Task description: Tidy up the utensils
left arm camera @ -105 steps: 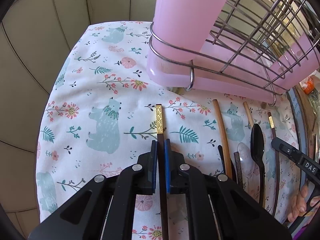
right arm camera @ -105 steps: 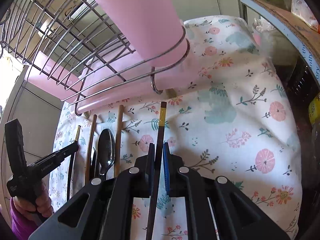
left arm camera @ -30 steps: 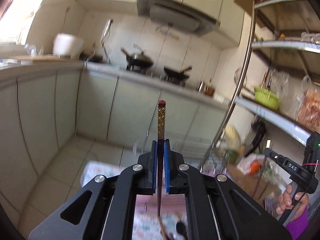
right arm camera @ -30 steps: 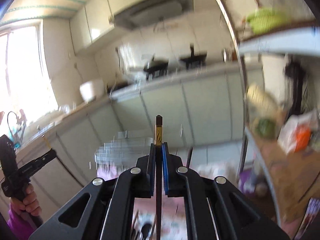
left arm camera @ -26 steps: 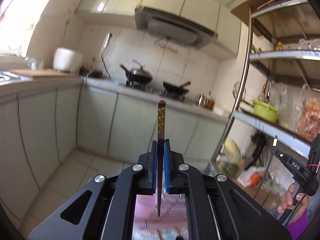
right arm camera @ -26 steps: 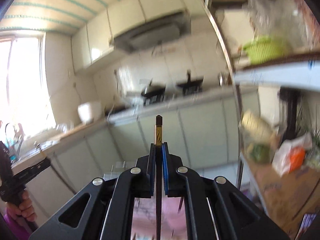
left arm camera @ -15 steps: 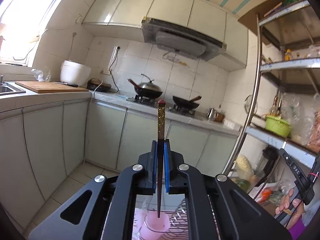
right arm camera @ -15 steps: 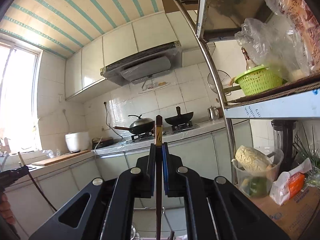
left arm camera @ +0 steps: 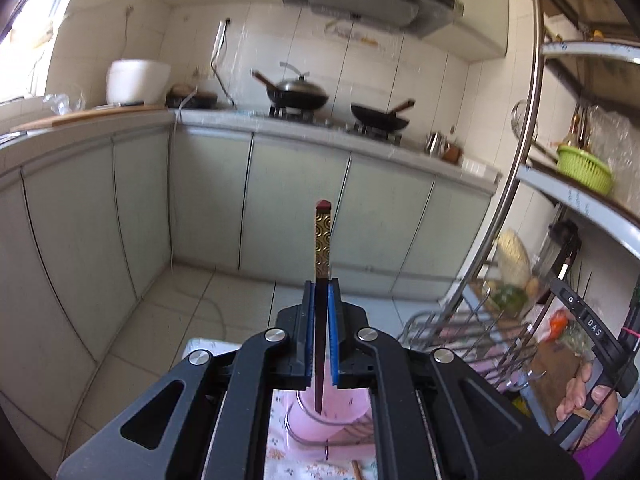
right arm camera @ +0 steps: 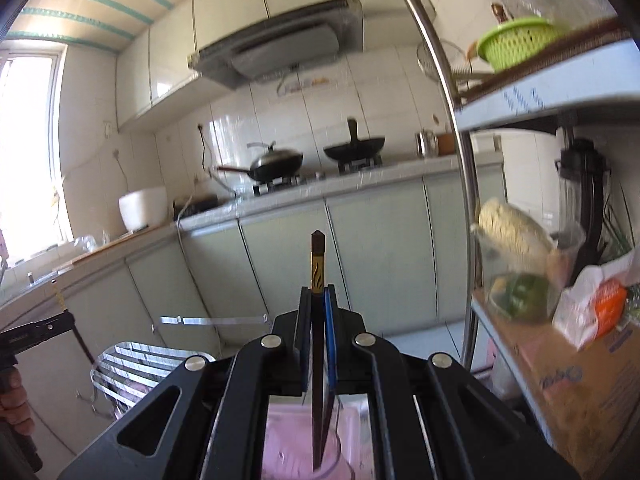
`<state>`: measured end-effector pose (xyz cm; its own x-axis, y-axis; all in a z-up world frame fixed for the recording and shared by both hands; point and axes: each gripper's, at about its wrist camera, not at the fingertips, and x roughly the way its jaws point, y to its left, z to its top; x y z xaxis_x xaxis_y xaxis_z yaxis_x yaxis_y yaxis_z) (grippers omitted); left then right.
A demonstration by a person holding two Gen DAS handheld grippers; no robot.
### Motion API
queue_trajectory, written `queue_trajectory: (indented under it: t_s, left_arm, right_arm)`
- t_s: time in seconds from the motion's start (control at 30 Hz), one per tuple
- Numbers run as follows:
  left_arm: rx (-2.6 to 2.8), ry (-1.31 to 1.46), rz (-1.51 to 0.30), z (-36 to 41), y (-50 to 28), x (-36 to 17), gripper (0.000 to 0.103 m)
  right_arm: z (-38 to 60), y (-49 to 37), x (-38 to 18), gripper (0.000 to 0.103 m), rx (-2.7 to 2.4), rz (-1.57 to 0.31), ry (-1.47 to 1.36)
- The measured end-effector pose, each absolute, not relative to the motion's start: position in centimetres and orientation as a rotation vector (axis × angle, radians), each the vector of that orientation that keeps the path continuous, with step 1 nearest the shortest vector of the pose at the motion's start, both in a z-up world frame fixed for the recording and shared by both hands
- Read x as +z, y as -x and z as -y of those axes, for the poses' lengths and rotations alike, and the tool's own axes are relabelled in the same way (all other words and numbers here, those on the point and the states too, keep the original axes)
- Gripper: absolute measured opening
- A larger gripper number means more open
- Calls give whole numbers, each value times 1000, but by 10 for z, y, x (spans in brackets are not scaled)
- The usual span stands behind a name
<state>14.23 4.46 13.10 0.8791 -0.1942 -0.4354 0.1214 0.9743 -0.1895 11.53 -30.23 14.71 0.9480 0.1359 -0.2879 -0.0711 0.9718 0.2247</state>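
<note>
Pink plastic cup (left arm camera: 328,412) sits in a wire rack (left arm camera: 460,332), mostly hidden behind the claws; left claw (left arm camera: 321,300) clamps one chopstick (left arm camera: 322,236) upright, its lower tip above the cup mouth; right claw (right arm camera: 318,308) clamps another chopstick (right arm camera: 317,268) likewise; worktop cloth (left arm camera: 316,468) barely visible; background blurred.

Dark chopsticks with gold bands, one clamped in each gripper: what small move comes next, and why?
Probably lower both straight down, then release. The left gripper is shut on its dark gold-banded chopstick, whose thin tip hangs at the mouth of the pink plastic cup. The right gripper likewise holds the other chopstick upright over it, so neither seems seated yet.
</note>
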Motion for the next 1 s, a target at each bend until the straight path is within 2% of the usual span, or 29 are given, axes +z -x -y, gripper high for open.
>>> queue_trajectory:
  t_s: [0.17,0.33,0.4,0.43,0.53,0.73,1.0]
  left_arm:
    - [-145,182,-555,-48,-153,108,6]
    - [-127,240,-596,-58,-154,102,10]
    - [-126,264,-593,-62,-152,105,18]
    - [-124,275,-584,-64,-149,106,22]
    - [-116,297,-559,-69,-142,111,26]
    - [-116,350,-513,-78,-117,117,26]
    - [-167,289,-580,-54,-89,90,27]
  right_arm:
    - [302,-114,132,6,122,-374,-221]
    - [304,-113,122,12,135,-433,-233]
    - [306,-110,122,27,141,-439,-246]
    - [307,-109,124,31,143,-436,-253]
    - [310,-102,127,32,139,-425,-256]
    - [316,-80,128,32,111,-420,-275]
    - [315,-49,101,32,117,-505,-312]
